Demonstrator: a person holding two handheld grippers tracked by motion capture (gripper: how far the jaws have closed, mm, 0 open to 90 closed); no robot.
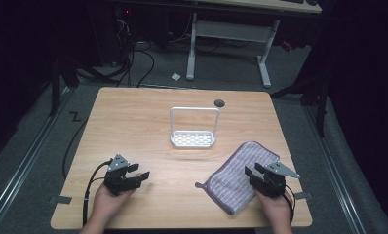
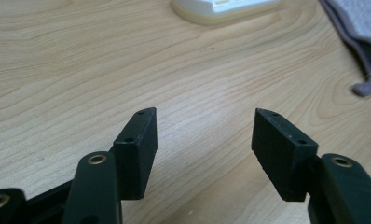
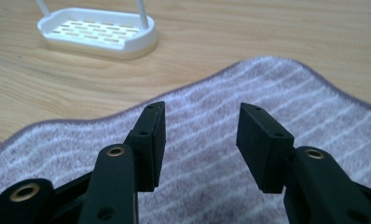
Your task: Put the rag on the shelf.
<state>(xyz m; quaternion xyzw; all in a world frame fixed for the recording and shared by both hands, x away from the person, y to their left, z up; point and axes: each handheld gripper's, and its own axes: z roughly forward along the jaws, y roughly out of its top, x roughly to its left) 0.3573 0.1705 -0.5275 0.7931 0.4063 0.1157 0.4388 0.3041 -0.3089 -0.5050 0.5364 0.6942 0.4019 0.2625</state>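
A purple-grey striped towel [image 1: 237, 175] lies flat on the wooden table [image 1: 143, 122] at the front right. My right gripper [image 1: 254, 171] hovers over its near right part, jaws open, nothing between them; the right gripper view shows the towel [image 3: 211, 121] spread under the open gripper [image 3: 201, 109]. A white rack [image 1: 193, 131] with a slotted base and a tall wire hoop stands mid-table, with its base [image 3: 99, 32] seen beyond the towel. My left gripper [image 1: 138, 171] rests open at the front left over bare wood [image 2: 202, 114], away from the towel's edge [image 2: 360, 42].
A round cable hole [image 1: 219, 103] sits near the table's far edge. A black cable [image 1: 87, 187] trails off the left gripper over the front left edge. Beyond the table stand a white desk frame [image 1: 231, 44] and floor cables.
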